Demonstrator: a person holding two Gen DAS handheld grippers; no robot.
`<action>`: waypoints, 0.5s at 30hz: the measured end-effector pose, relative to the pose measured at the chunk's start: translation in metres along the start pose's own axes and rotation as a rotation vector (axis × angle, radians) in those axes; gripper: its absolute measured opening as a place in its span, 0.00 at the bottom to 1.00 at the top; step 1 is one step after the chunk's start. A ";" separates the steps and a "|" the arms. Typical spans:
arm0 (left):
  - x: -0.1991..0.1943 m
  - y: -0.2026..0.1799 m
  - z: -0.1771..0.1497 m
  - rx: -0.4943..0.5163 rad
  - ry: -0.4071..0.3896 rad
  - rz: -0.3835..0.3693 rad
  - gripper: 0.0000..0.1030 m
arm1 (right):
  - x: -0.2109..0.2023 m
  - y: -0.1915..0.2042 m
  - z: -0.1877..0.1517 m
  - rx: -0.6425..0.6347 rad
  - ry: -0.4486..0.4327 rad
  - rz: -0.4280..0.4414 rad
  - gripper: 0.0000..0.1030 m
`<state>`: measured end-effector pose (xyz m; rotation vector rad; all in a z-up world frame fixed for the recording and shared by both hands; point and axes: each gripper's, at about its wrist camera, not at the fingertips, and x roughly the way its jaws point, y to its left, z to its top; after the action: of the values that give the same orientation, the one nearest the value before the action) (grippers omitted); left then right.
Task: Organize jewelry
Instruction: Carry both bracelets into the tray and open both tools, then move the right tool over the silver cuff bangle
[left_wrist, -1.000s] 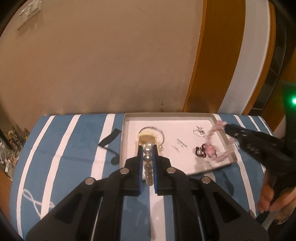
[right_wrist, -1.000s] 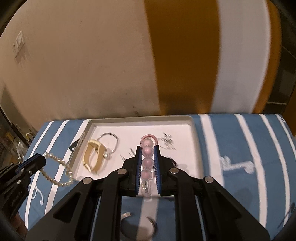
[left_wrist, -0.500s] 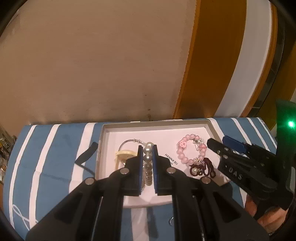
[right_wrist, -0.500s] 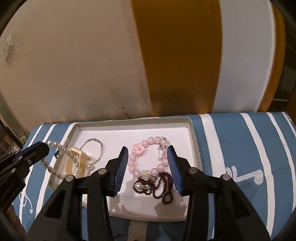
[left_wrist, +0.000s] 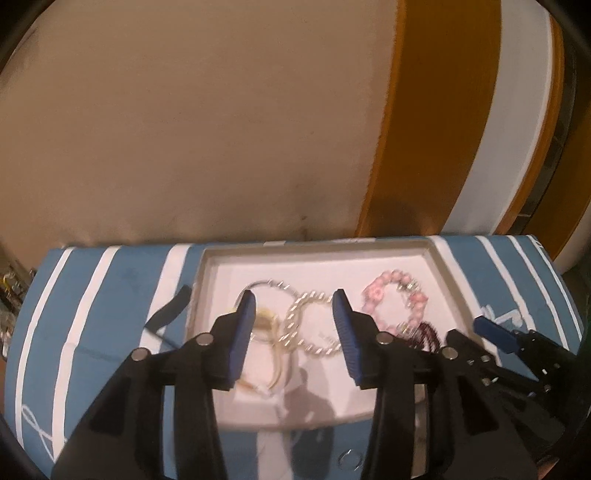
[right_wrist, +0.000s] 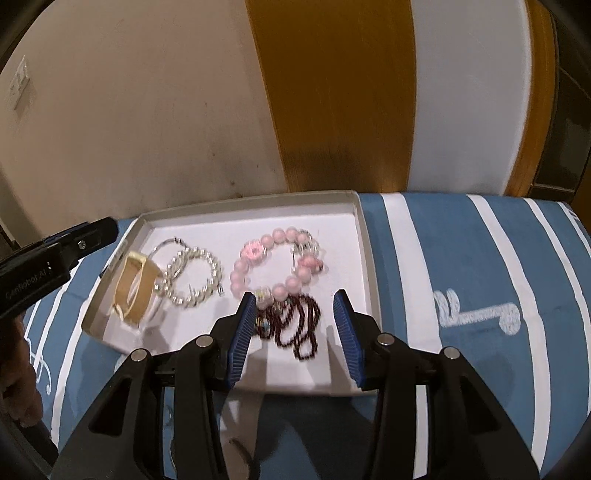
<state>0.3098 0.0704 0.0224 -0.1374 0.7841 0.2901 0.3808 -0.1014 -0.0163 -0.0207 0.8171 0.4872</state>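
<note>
A white tray (right_wrist: 364, 251) on the striped cloth holds the jewelry. A pearl bracelet (left_wrist: 314, 325) (right_wrist: 195, 277) lies in its middle left, over a thin silver hoop (right_wrist: 164, 245) and beside a gold bangle (right_wrist: 133, 288). A pink bead bracelet (right_wrist: 275, 262) (left_wrist: 393, 301) lies to the right, with a dark red bead string (right_wrist: 295, 321) in front of it. My left gripper (left_wrist: 295, 332) is open and empty above the pearl bracelet. My right gripper (right_wrist: 297, 330) is open and empty above the dark red string.
The blue and white striped cloth (right_wrist: 461, 277) covers the table up to a beige wall. A black strap (left_wrist: 170, 310) lies left of the tray. A small metal ring (left_wrist: 349, 458) lies on the cloth in front of the tray.
My left gripper has opened and the pearl bracelet now lies in the tray. My right gripper let go of the pink bracelet earlier and stays open, now nearer the tray.
</note>
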 end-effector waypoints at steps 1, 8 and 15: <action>-0.003 0.005 -0.005 -0.007 0.004 0.006 0.48 | -0.002 0.000 -0.003 0.001 0.001 0.003 0.44; -0.030 0.034 -0.033 -0.036 -0.003 0.045 0.54 | -0.021 0.005 -0.020 0.008 0.000 0.019 0.44; -0.063 0.058 -0.063 -0.054 -0.015 0.064 0.57 | -0.041 0.014 -0.044 -0.010 0.001 0.014 0.44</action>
<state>0.2071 0.0984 0.0228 -0.1606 0.7670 0.3722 0.3205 -0.1142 -0.0150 -0.0247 0.8157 0.5050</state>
